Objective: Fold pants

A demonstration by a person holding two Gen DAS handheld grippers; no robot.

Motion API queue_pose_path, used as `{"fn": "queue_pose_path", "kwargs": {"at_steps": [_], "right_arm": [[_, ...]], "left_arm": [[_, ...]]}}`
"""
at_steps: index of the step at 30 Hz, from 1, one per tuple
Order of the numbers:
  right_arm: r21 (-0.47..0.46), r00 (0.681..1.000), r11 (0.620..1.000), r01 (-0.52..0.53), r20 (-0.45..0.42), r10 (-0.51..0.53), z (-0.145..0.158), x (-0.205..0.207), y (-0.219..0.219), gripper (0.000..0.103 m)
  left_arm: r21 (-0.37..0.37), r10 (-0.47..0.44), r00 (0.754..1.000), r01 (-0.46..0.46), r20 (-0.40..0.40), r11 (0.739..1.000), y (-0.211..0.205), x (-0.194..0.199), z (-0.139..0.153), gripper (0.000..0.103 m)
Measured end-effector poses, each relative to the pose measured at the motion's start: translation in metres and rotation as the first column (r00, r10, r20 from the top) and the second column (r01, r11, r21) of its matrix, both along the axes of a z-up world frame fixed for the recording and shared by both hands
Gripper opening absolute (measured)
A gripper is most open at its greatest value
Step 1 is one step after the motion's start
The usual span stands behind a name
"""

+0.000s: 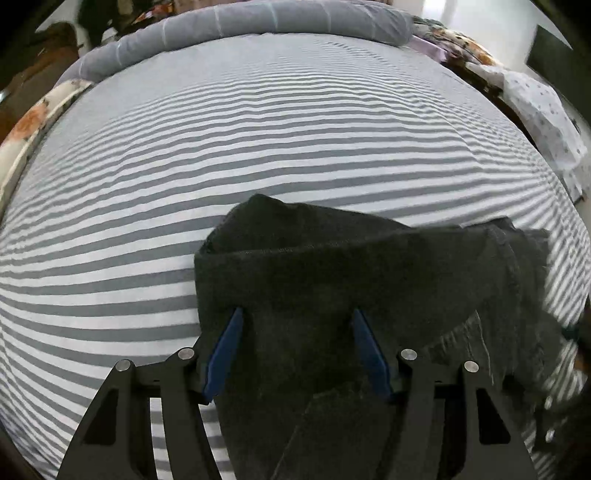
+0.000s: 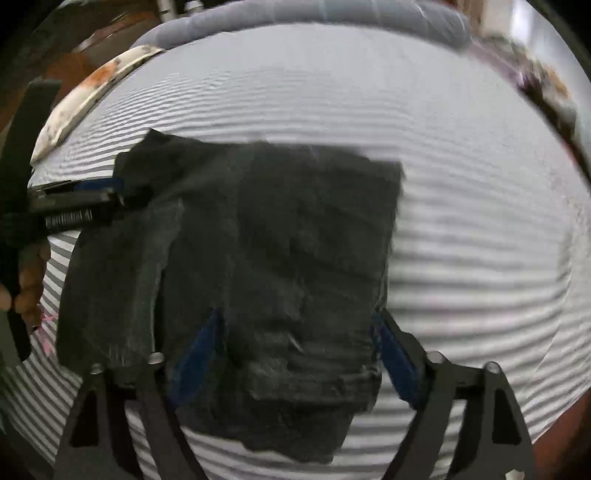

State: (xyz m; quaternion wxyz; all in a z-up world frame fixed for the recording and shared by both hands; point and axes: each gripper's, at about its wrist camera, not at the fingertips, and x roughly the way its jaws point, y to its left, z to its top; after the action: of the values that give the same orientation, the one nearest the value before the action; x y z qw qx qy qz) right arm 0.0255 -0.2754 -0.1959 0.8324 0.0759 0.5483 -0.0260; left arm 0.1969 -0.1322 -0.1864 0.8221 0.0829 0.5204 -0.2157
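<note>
Dark grey pants (image 1: 314, 266) lie folded into a thick stack on the striped bed sheet (image 1: 258, 129). My left gripper (image 1: 297, 310) hangs over the stack's left part. Its blue fingers (image 1: 231, 350) stand apart and the cloth runs flat under and past both, with no bunching between them. In the right wrist view the pants (image 2: 295, 229) fill the middle, blurred. My right gripper (image 2: 299, 314) stands wide over the near end of the stack, one finger at the stack's right edge. The left gripper (image 2: 114, 188) shows side-on at the pants' left edge, where a corner of cloth rises.
A rolled grey blanket (image 1: 258, 22) lies along the far edge of the bed. A floral cloth (image 1: 29, 125) sits at the left edge, and a white dotted cloth (image 1: 546, 122) at the right. A person's hand (image 2: 26, 284) holds the left gripper's handle.
</note>
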Motion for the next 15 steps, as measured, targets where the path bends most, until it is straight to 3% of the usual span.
{"fn": "queue_pose_path", "kwargs": {"at_steps": [6, 10, 15], "right_arm": [[0.106, 0.998, 0.993, 0.057, -0.005, -0.056, -0.009, -0.011, -0.017, 0.085], [0.136, 0.999, 0.99, 0.034, -0.006, -0.033, -0.005, -0.012, -0.022, 0.086], [0.357, 0.997, 0.933, 0.038, 0.046, -0.058, 0.003, -0.017, -0.061, 0.086]], "left_arm": [[0.005, 0.005, 1.0, -0.005, 0.002, 1.0, -0.004, 0.006, -0.001, 0.062], [-0.072, 0.004, 1.0, -0.005, -0.021, 0.997, 0.016, 0.002, 0.012, 0.062], [-0.211, 0.037, 0.995, -0.055, -0.09, 0.976, 0.073, -0.012, 0.033, 0.062]]}}
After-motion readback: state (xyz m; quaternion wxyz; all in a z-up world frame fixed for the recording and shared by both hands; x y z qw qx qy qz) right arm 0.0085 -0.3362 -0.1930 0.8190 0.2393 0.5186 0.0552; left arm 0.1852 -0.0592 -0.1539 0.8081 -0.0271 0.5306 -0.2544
